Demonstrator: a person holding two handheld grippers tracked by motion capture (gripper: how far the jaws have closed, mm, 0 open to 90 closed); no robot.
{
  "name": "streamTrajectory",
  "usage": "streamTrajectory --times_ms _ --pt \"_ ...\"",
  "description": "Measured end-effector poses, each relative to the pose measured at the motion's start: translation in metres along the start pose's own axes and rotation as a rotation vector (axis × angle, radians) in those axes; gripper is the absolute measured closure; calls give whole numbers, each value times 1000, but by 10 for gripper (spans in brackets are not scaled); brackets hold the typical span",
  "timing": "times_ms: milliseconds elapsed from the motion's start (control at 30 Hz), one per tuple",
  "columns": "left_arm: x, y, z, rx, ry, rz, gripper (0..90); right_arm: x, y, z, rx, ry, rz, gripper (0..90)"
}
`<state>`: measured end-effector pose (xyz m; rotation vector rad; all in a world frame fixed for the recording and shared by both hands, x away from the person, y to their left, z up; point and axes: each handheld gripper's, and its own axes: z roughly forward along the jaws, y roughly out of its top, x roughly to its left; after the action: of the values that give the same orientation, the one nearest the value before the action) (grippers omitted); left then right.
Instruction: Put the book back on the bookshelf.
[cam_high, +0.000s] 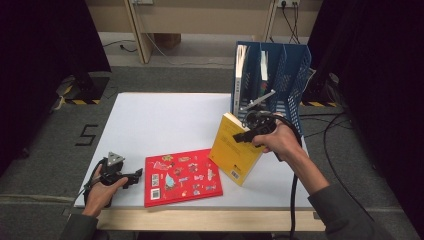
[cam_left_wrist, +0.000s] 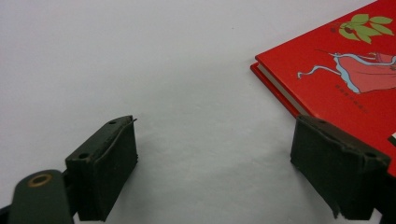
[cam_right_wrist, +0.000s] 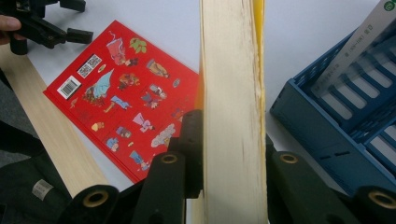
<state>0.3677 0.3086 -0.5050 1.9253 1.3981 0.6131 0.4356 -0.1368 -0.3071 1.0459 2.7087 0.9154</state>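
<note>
A blue file rack (cam_high: 280, 75) stands at the far right of the counter (cam_high: 160, 120), with two upright books (cam_high: 241, 70) in its left slots. The right gripper (cam_high: 247, 135) has its jaws clamped on a yellow book (cam_high: 232, 150), pinching its page block; the book is held tilted above the counter just in front of the rack. The left gripper (cam_high: 136, 175) rests low on the counter, jaws spread, holding nothing, beside one red book (cam_high: 182, 177) lying flat. Four books in all, two grippers.
</note>
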Motion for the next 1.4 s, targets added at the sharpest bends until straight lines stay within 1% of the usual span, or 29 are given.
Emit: streamTrajectory --times_ms 100,200,267,467,733,900,1133,1167,1300,1400 --pt "0 0 0 0 0 0 135 0 0 -2 1 2 -1 753" --pt "0 0 0 0 0 0 135 0 0 -6 7 -19 -7 752" --pt "0 0 0 0 0 0 136 -1 0 -10 0 -38 -8 751" --pt "0 0 0 0 0 0 135 -5 -3 -25 -15 -50 2 753" --pt "0 0 0 -1 -2 0 134 -11 -7 -47 -31 -94 20 753" --pt "0 0 0 -2 -3 -3 134 -15 -9 -62 -51 -115 34 752" --pt "0 0 0 -1 -1 0 134 -21 -14 -83 -82 -149 67 752" --pt "0 0 0 -1 -2 0 134 -21 -14 -84 -82 -149 71 752" --pt "0 0 0 -3 -1 -3 134 -27 -17 -96 -111 -152 95 752" --pt "0 0 0 -2 0 -3 132 -32 -18 -106 -127 -164 109 752"
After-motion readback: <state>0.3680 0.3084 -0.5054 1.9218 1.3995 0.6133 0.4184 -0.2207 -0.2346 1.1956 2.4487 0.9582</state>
